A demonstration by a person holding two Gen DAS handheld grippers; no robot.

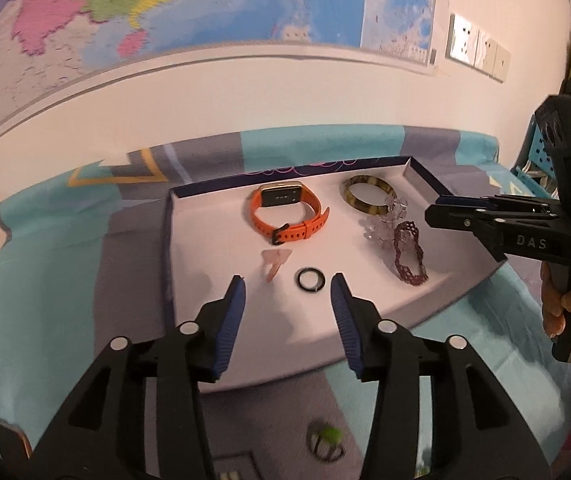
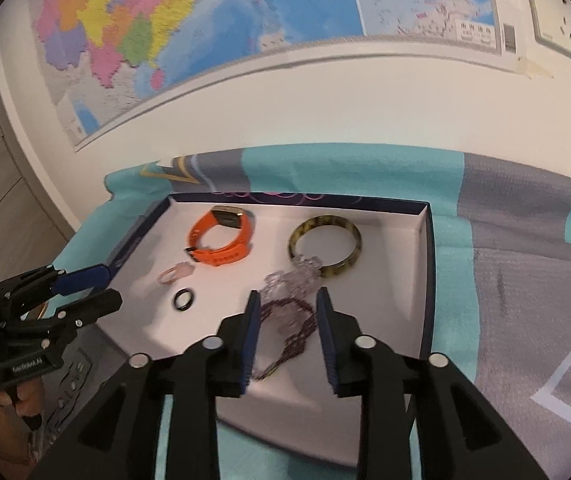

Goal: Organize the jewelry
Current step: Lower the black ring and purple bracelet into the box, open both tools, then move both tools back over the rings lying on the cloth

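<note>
My left gripper (image 1: 287, 290) stood with its fingers (image 1: 232, 300) apart and nothing between them, poised above the near edge of the tray (image 1: 205, 240). The black ring (image 1: 310, 279) lay on the tray floor just beyond the fingertips, not touched by either. A pale pink ring (image 1: 272, 265) lay just beside it to the left.

My right gripper (image 2: 287, 304) also stood with its fingers (image 2: 327, 328) parted. The dark red beaded bracelet (image 2: 289, 328) lay on the tray floor in the gap between them; neither pad pressed on it. A cluster of clear crystal beads (image 2: 293, 278) lay just beyond the bracelet, touching the tortoiseshell bangle (image 2: 324, 246) at its near rim.

The orange watch (image 1: 287, 216) lay toward the back of the tray, strap closed in a loop, well apart from the bangle. All these pieces sat inside the white-floored, dark-walled tray, which rested on a teal and grey cloth (image 2: 505, 248) covering the tabletop.

In the left wrist view, a hand (image 1: 569, 300) gripped the handle of the right gripper at the right edge. A small green-and-black item (image 1: 325, 442) lay on the cloth outside the tray, blurred; I could not identify it. A map (image 2: 205, 20) hung on the wall behind.
</note>
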